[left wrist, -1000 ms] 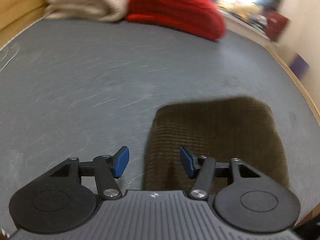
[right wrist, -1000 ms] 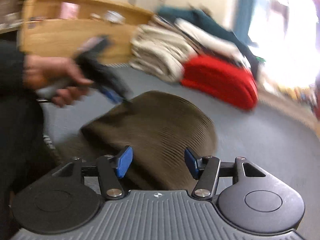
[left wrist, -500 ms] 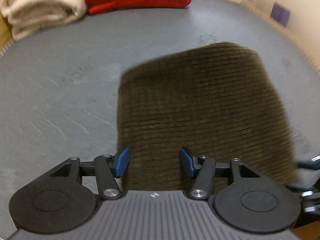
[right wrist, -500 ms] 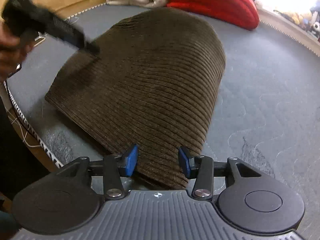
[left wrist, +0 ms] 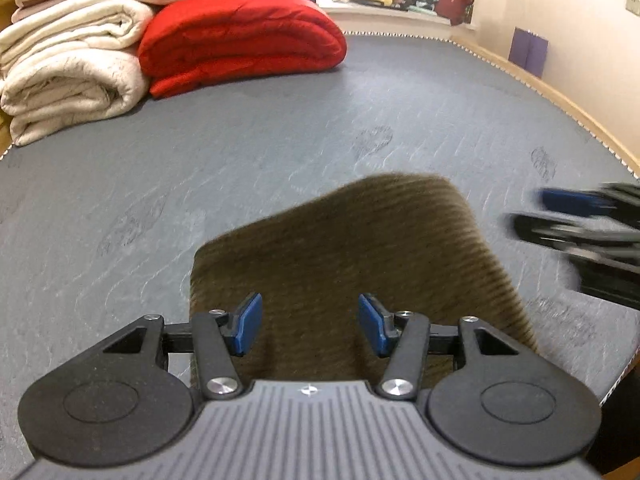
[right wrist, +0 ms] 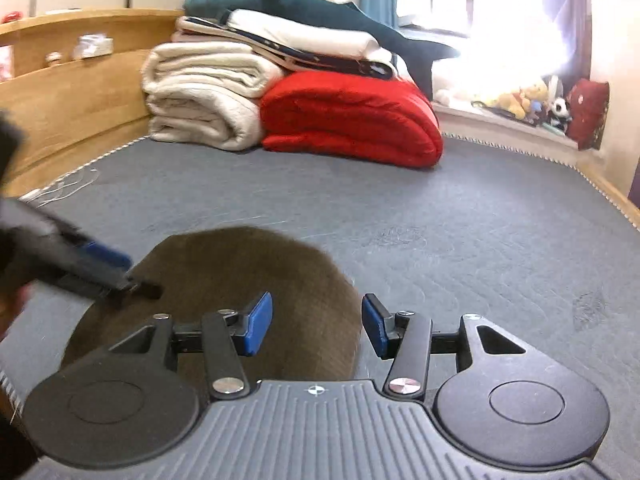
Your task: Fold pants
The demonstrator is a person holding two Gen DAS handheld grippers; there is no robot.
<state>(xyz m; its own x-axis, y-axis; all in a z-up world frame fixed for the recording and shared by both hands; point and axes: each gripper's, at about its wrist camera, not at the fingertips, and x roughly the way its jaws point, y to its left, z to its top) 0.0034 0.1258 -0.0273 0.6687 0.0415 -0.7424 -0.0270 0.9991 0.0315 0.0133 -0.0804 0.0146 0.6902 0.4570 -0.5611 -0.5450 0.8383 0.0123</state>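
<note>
The brown corduroy pants (left wrist: 360,264) lie folded into a compact block on the grey mattress (left wrist: 200,152). My left gripper (left wrist: 310,322) hovers over their near edge, open, its blue pads clear of the cloth. In the right wrist view the pants (right wrist: 248,276) sit just ahead and left of my right gripper (right wrist: 317,324), whose jaws are opening with nothing pressed between them. Each gripper shows as a blur in the other's view: the right gripper (left wrist: 580,220) beside the pants' right side, the left gripper (right wrist: 84,268) over their left edge.
A folded red quilt (left wrist: 240,40) and cream blankets (left wrist: 68,76) are stacked at the head of the bed. A wooden headboard (right wrist: 72,92) runs along the left. Plush toys (right wrist: 524,100) line the window sill. The bed's wooden edge (left wrist: 568,108) curves along the right.
Both grippers have drawn back from the pants, which now look smaller and farther off. The right gripper's view has tipped up toward the bedding. The pants stay folded in place.
</note>
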